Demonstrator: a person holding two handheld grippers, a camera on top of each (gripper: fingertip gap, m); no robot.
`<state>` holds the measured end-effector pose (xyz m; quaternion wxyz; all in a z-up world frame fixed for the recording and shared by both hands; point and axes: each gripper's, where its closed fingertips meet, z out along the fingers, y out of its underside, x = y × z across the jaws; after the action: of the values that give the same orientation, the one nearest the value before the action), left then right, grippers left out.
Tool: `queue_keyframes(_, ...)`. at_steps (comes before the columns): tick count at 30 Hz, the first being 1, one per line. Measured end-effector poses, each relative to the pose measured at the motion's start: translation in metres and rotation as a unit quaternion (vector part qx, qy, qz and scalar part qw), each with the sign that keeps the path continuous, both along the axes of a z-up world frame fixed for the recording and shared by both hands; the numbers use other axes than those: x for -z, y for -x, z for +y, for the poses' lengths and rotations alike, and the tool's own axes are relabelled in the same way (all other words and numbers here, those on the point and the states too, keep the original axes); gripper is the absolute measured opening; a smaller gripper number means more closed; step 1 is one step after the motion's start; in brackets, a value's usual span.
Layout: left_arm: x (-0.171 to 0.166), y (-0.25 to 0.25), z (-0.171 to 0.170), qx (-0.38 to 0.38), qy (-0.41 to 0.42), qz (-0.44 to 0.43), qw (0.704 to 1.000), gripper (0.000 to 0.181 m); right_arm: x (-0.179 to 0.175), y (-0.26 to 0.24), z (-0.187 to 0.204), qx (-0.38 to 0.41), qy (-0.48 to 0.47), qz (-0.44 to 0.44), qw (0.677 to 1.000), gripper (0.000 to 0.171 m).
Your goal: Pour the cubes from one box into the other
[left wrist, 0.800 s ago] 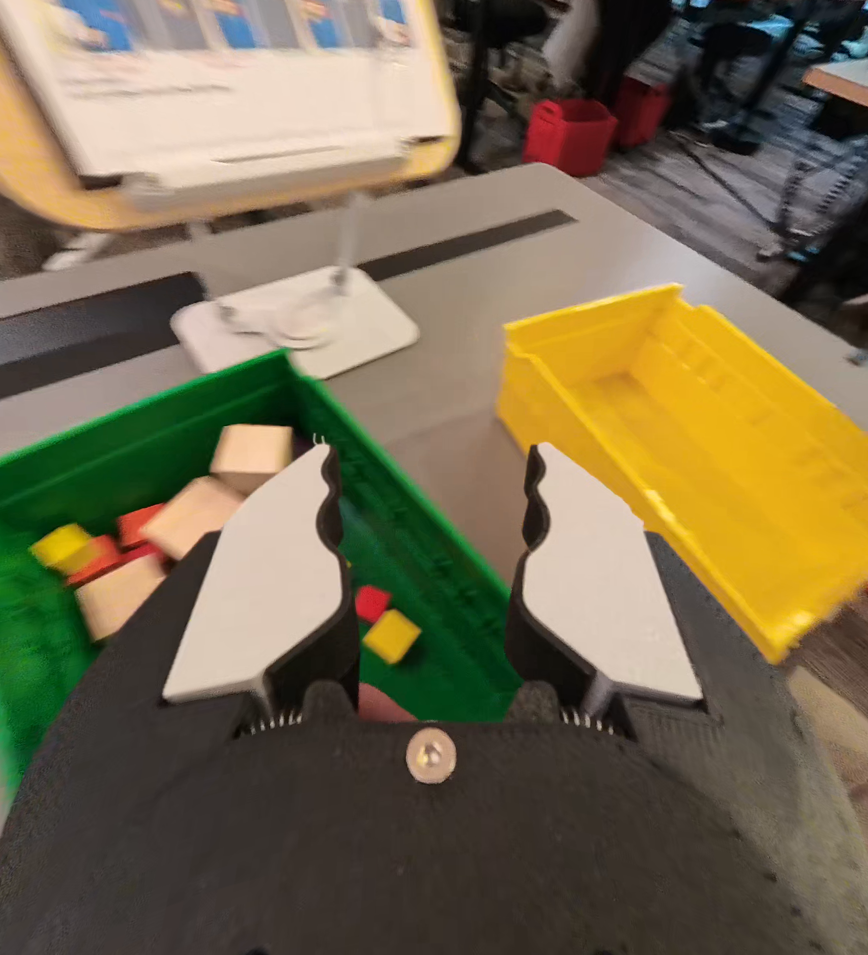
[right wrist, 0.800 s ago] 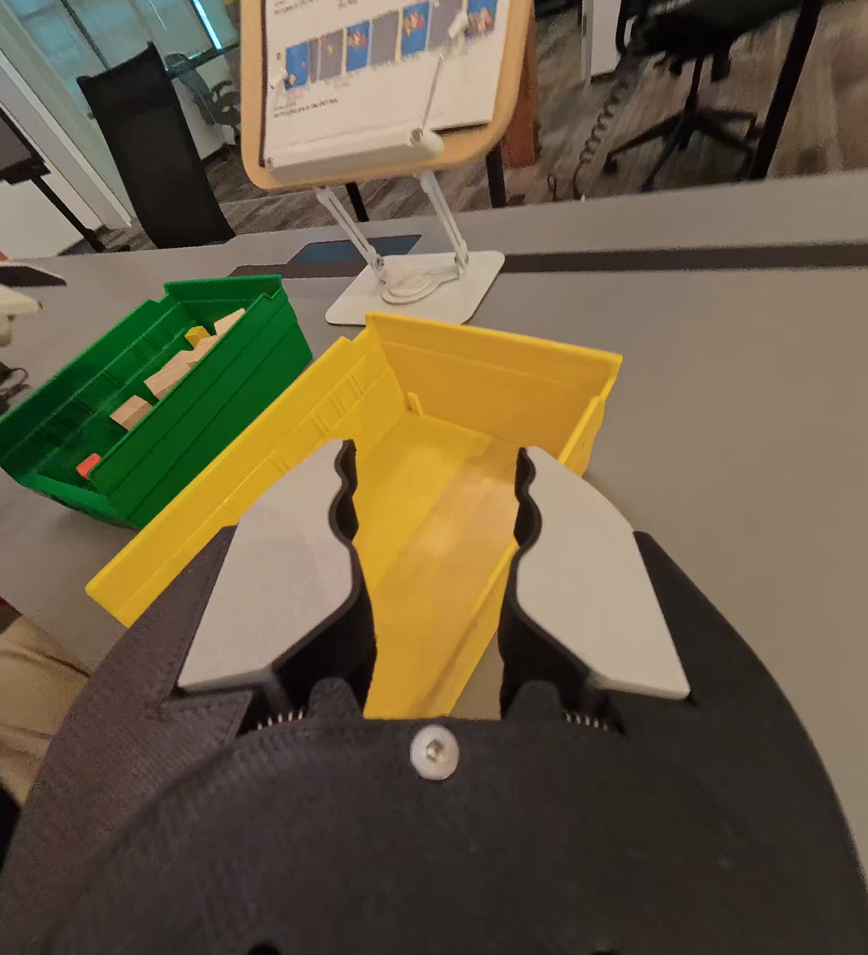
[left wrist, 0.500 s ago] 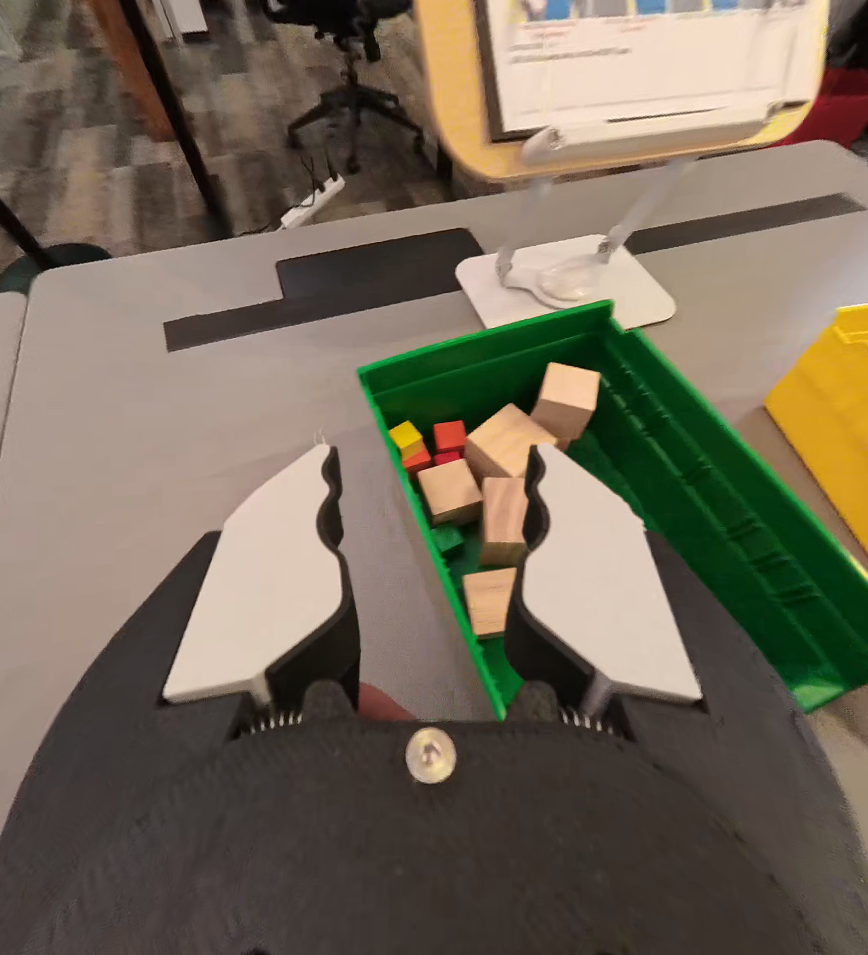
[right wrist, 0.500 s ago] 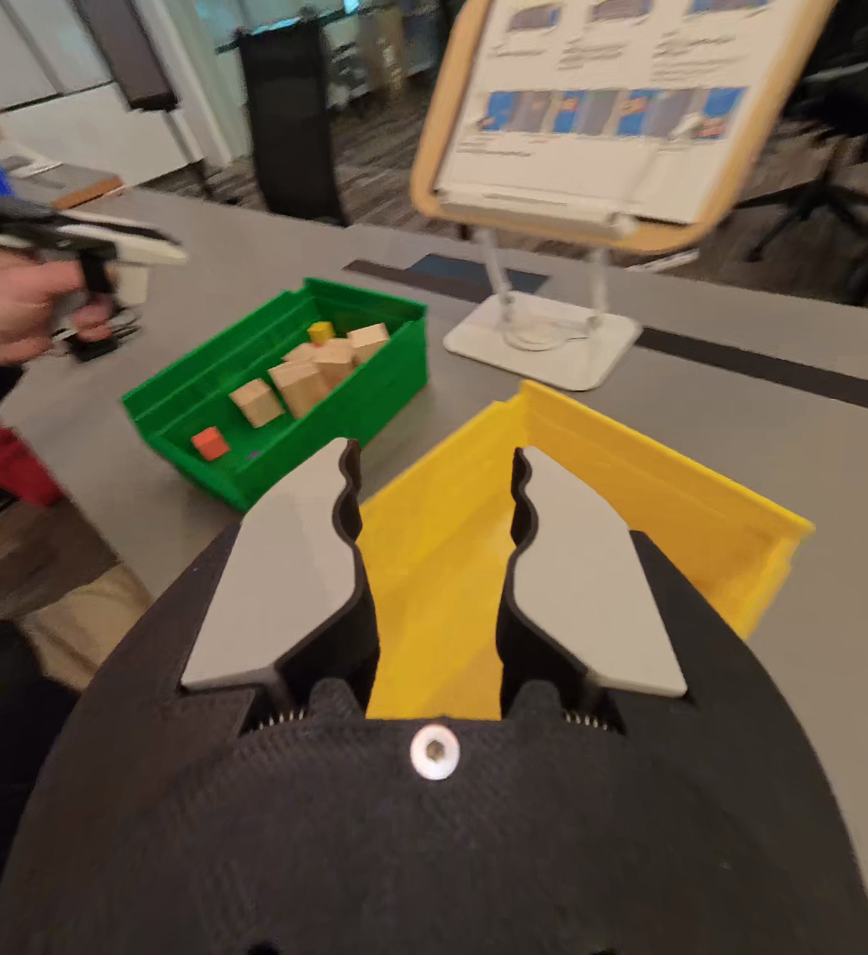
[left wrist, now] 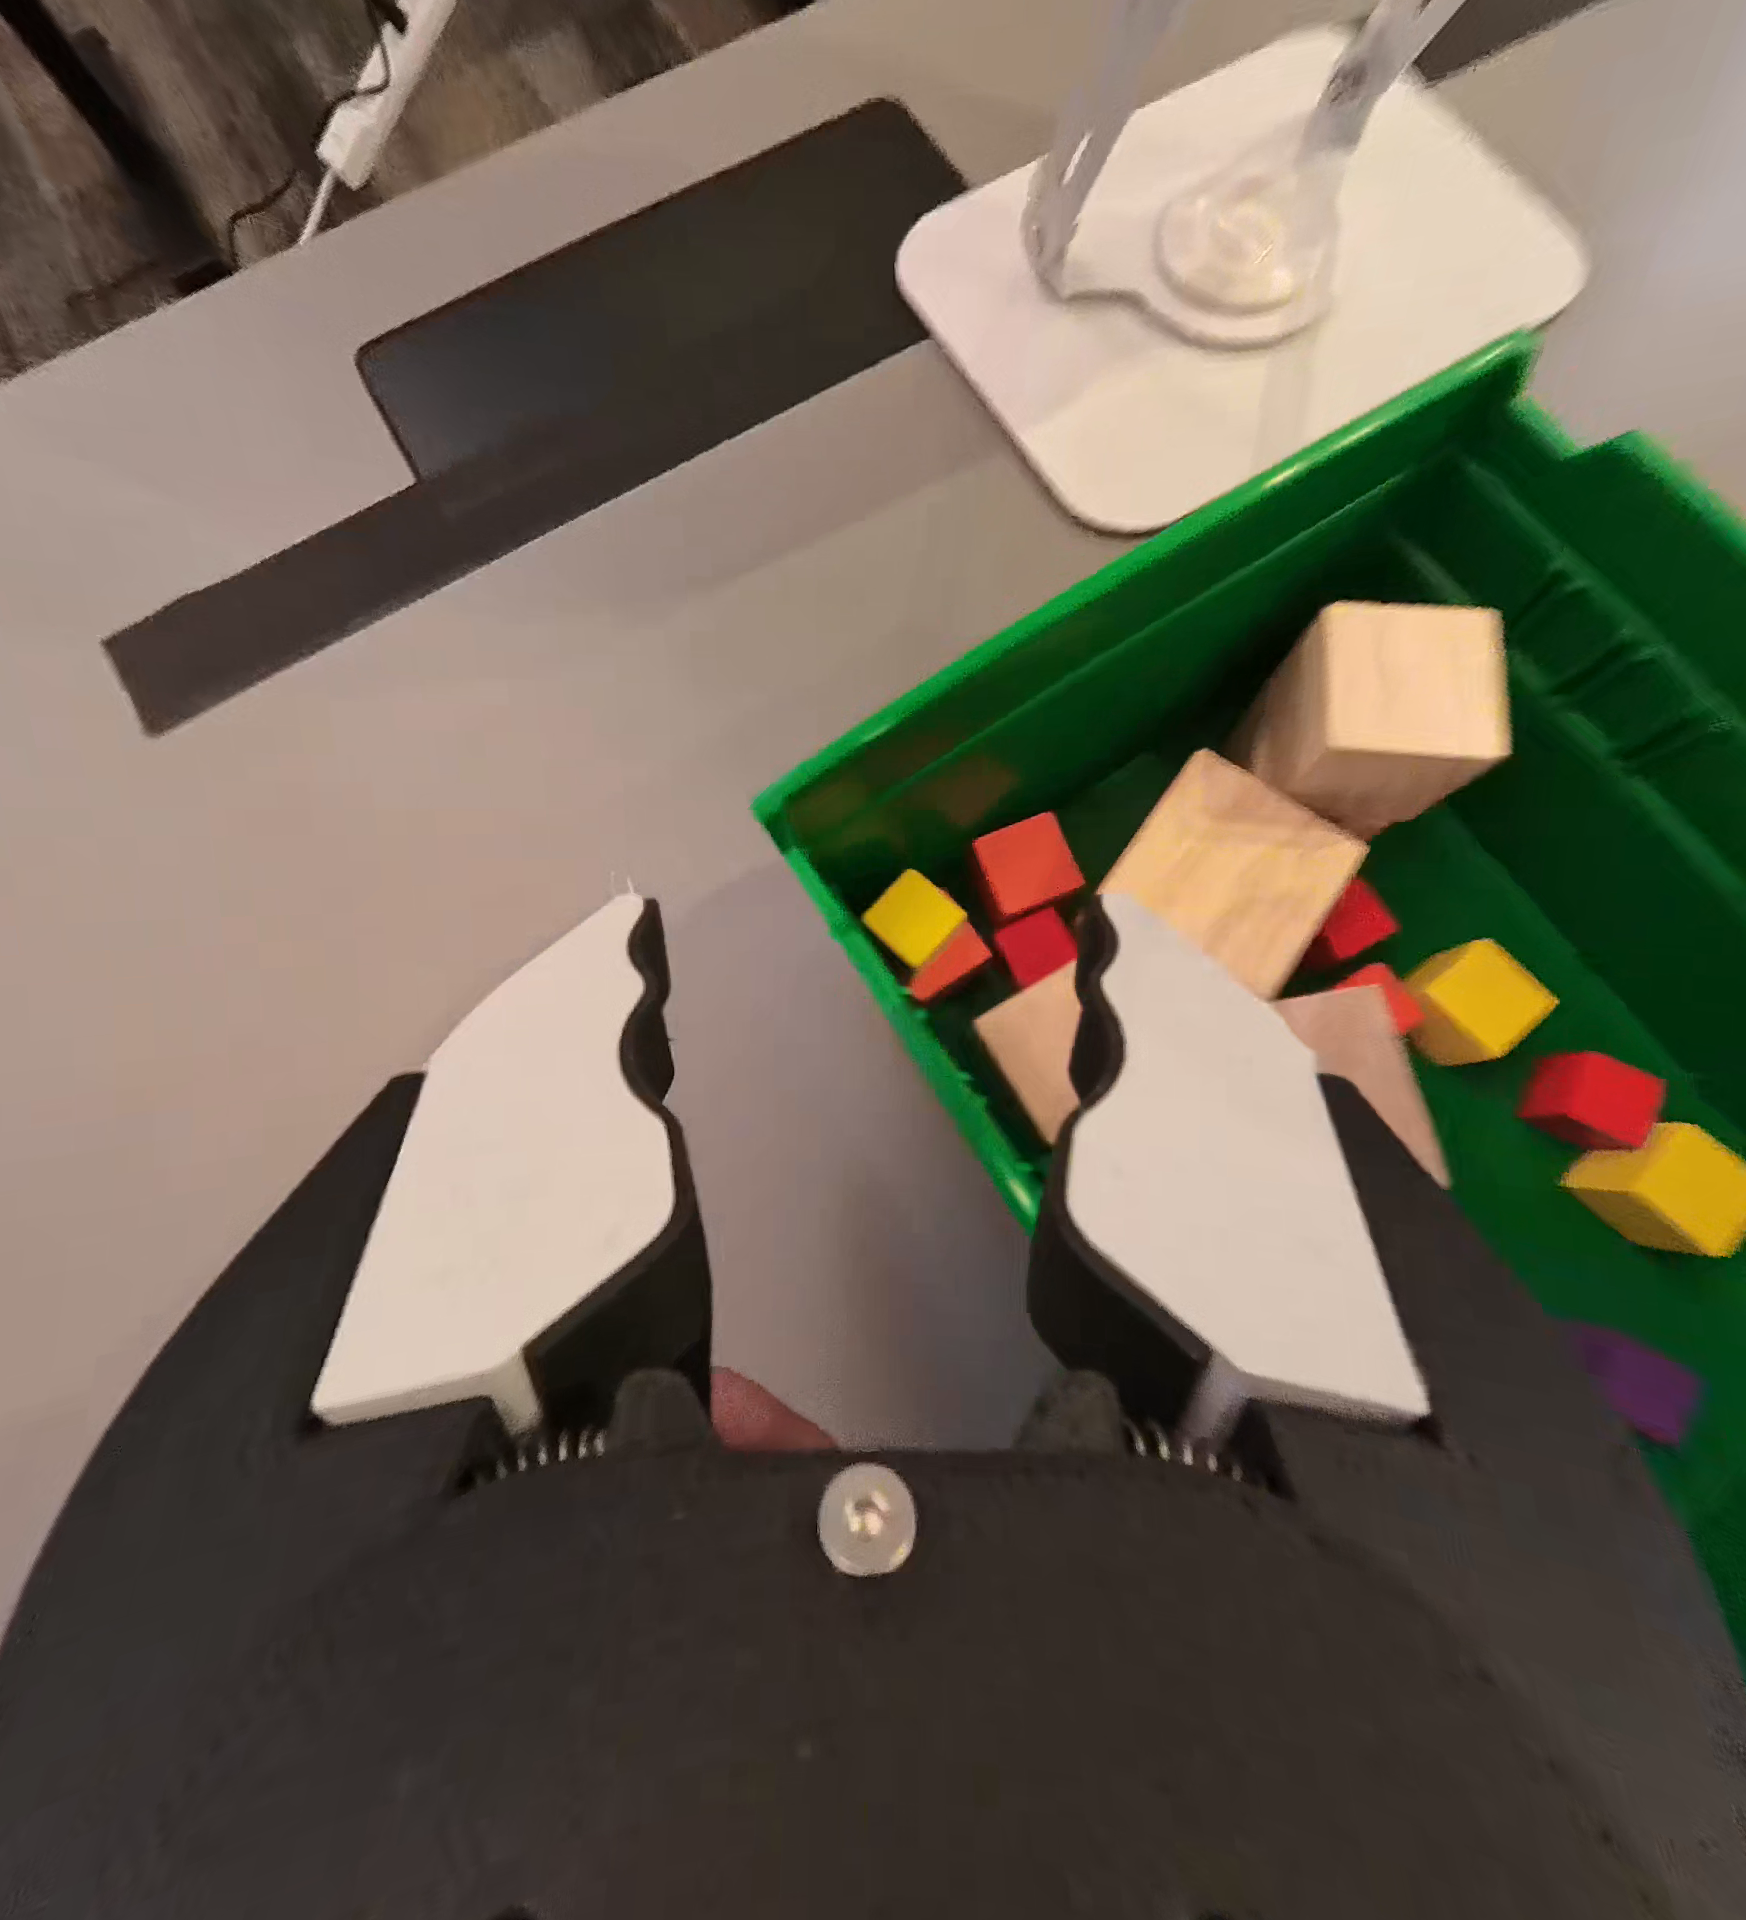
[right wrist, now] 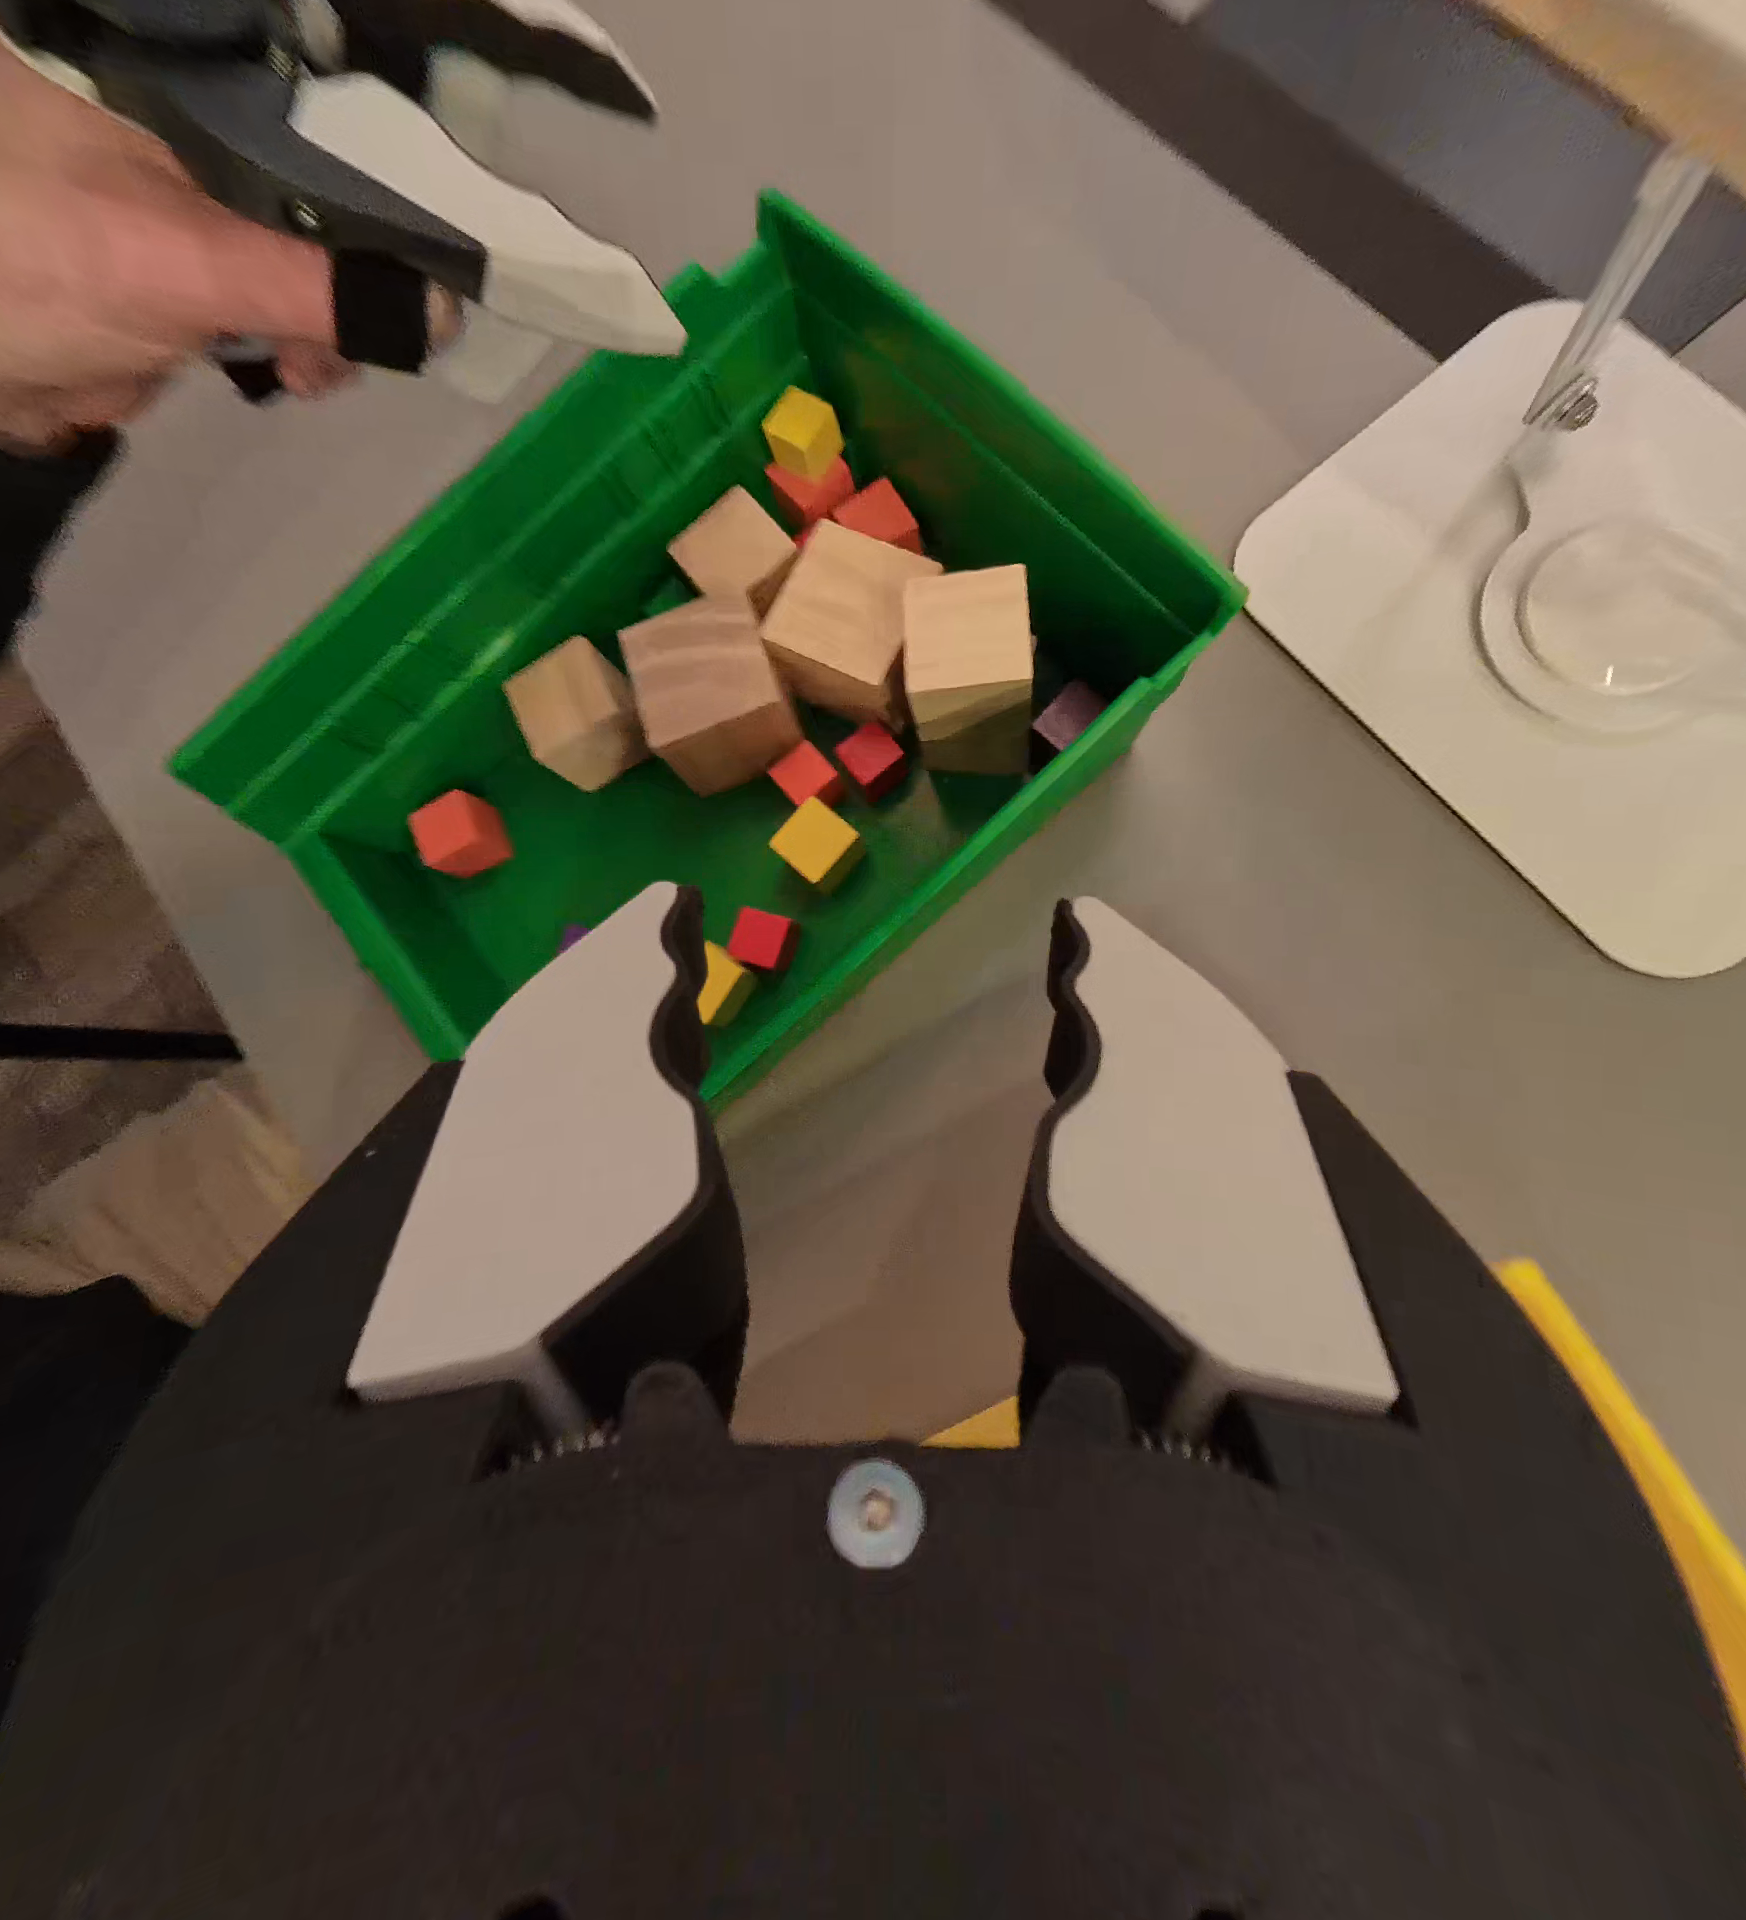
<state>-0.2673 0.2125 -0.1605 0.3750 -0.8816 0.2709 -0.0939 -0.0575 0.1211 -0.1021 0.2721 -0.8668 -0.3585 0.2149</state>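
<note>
A green box [left wrist: 1149,613] [right wrist: 1035,488] stands on the grey table and holds several wooden cubes [right wrist: 713,691] and small red, yellow and purple cubes [left wrist: 1477,1003]. My left gripper [left wrist: 864,925] is open, its jaws straddling the box's left wall near a corner. It also shows in the right wrist view [right wrist: 630,239], held by a hand at the box's far side. My right gripper [right wrist: 864,914] is open, its jaws straddling the box's near wall. A strip of the yellow box [right wrist: 1700,1558] shows at the lower right.
A white stand base [left wrist: 1253,270] [right wrist: 1575,644] with clear legs sits on the table just behind the green box. A dark strip [left wrist: 495,488] runs across the table top. The table's front edge and floor [right wrist: 69,1143] lie to the left.
Both grippers have dropped down close to the green box. The left one has come over its left wall; the right one has swung away from the yellow box to the green box's near wall.
</note>
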Motion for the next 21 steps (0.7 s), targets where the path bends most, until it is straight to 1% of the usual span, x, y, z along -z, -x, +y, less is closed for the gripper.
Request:
queue_keyframes(2,0.011,0.006,0.009,0.010,0.019,0.035,0.999,0.075,0.017,0.010,0.021,0.003,0.021,-0.025,0.999,0.059)
queue_keyframes(4,0.021,0.004,0.015,0.015,0.049,0.027,0.998,0.074,0.035,0.014,0.043,0.012,0.039,-0.055,0.998,0.055)
queue_keyframes(6,0.029,-0.002,0.015,0.024,0.093,0.005,0.995,0.068,0.051,0.017,0.064,0.026,0.062,-0.070,0.995,0.055)
queue_keyframes(8,0.031,-0.004,0.015,0.031,0.109,0.016,0.993,0.062,0.067,0.023,0.076,0.031,0.096,-0.073,0.992,0.053)
queue_keyframes(10,0.037,-0.010,0.012,0.051,0.140,0.021,0.989,0.056,0.083,0.023,0.087,0.032,0.113,-0.099,0.988,0.048)
queue_keyframes(14,0.058,-0.014,0.012,0.062,0.183,0.063,0.979,0.053,0.105,0.025,0.097,0.020,0.151,-0.127,0.980,0.035)
queue_keyframes(18,0.060,-0.008,0.026,0.032,0.191,0.066,0.979,0.034,0.112,0.025,0.102,0.015,0.179,-0.133,0.975,0.021)
queue_keyframes(21,0.061,-0.006,0.036,0.016,0.184,0.062,0.981,0.022,0.117,0.020,0.104,-0.002,0.168,-0.165,0.972,0.009)
